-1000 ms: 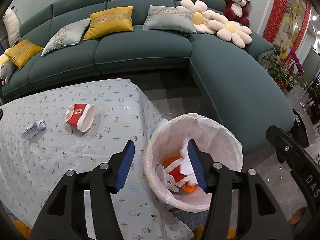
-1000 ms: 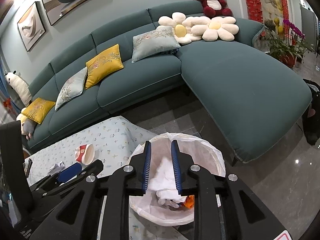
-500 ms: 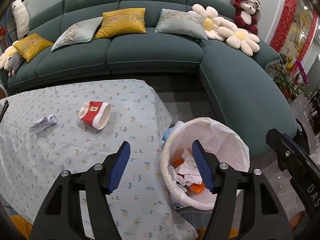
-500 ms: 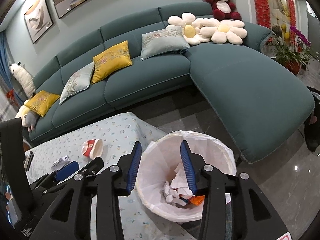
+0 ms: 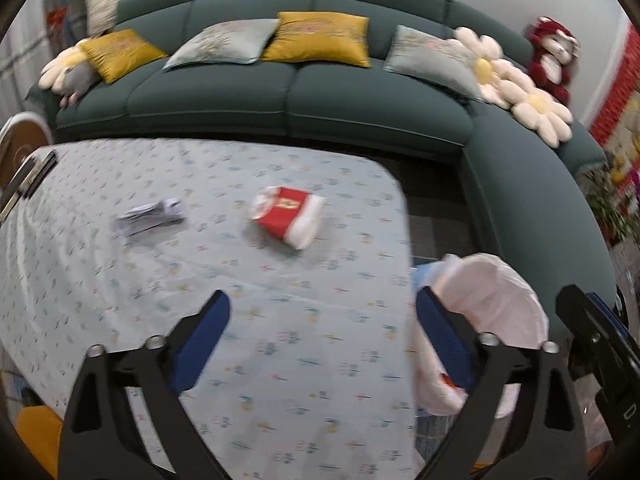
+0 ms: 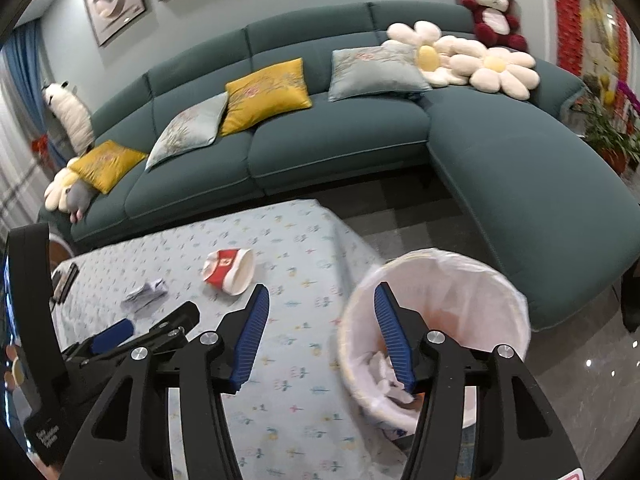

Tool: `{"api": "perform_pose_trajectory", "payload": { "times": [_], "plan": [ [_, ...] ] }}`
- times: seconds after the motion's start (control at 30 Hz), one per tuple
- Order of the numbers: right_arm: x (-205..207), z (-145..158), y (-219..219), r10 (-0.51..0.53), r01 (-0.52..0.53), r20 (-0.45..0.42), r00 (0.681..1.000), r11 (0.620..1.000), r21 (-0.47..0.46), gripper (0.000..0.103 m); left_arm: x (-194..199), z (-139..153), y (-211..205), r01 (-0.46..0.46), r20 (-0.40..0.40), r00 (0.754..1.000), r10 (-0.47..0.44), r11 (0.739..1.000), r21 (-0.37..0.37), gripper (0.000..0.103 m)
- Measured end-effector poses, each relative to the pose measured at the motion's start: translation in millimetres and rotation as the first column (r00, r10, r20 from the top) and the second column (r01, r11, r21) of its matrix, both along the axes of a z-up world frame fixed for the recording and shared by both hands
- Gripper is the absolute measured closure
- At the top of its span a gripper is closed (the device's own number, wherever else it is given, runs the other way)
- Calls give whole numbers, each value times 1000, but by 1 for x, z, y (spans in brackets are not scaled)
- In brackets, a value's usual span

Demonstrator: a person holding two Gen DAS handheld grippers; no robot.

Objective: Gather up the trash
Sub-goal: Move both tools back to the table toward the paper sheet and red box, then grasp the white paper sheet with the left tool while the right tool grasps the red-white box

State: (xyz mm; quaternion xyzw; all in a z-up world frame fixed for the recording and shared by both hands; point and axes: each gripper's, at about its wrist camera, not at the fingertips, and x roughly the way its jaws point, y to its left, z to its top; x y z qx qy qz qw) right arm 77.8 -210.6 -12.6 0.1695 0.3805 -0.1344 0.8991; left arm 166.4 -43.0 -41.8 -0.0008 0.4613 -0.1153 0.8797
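Two pieces of trash are left on the table [image 5: 100, 280], by the look of it: a crumpled paper scrap [image 5: 150, 219] to the left and a red-and-white paper cup [image 5: 286, 216] lying on its side near the middle; further right, off the table's edge, the lined bin [image 6: 436, 332] already holds crumpled paper and something orange, so part of the collecting seems done; the left gripper [image 5: 323, 334] has just been opening and stands wide with nothing between its jaws, both pieces well ahead of it; the right gripper [image 6: 320, 330] has also just been opening, about half apart and empty, the cup beyond its left finger [image 6: 250, 340], the bin behind its right.
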Motion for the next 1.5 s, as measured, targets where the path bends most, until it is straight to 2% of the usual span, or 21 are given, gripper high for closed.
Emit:
{"api": "perform_pose_trajectory", "payload": {
  "times": [0.23,0.37,0.43,0.53,0.67,0.73,0.93,1.07,1.1,1.2,1.3,1.4,1.47,1.5],
  "plan": [
    [32,-13,43,59,-59,-30,998,998,12,49,25,-16,60,-106,-32,994,106,994,6,11],
    [53,-24,64,95,-95,-53,994,995,12,49,47,-27,100,-204,-91,975,202,979,-13,11],
    [64,-31,72,107,-106,-65,992,994,18,49,59,-34,120,-266,-133,957,259,963,-35,11],
    [80,-42,81,123,-121,-80,989,992,28,49,81,-45,149,-371,-208,913,350,926,-74,11],
    [102,-58,91,141,-137,-102,985,990,41,50,114,-58,179,-487,-277,850,448,869,-90,11],
    [116,-68,95,148,-144,-118,982,989,46,50,131,-65,186,-509,-295,835,465,857,-87,11],
    [153,-96,97,162,-153,-153,975,986,71,50,180,-87,201,-530,-306,812,498,848,-27,11],
    [175,-111,98,162,-150,-168,972,985,82,50,203,-105,214,-590,-379,753,538,807,-29,15],
    [181,-116,98,163,-150,-171,972,985,86,50,207,-111,219,-621,-409,723,556,783,-34,17],
    [194,-126,99,166,-150,-180,970,984,98,50,214,-126,227,-675,-481,664,572,735,-57,25],
    [205,-134,101,176,-160,-184,967,982,99,50,216,-136,228,-708,-523,620,584,704,-53,29],
    [214,-141,103,182,-165,-193,964,981,99,50,218,-144,225,-715,-542,605,583,697,-49,44],
    [218,-144,104,183,-165,-196,963,981,105,50,219,-150,220,-709,-547,609,575,703,-52,59],
    [219,-145,104,185,-166,-196,963,980,107,50,219,-152,217,-699,-551,621,557,712,-68,72]
  ]
}}
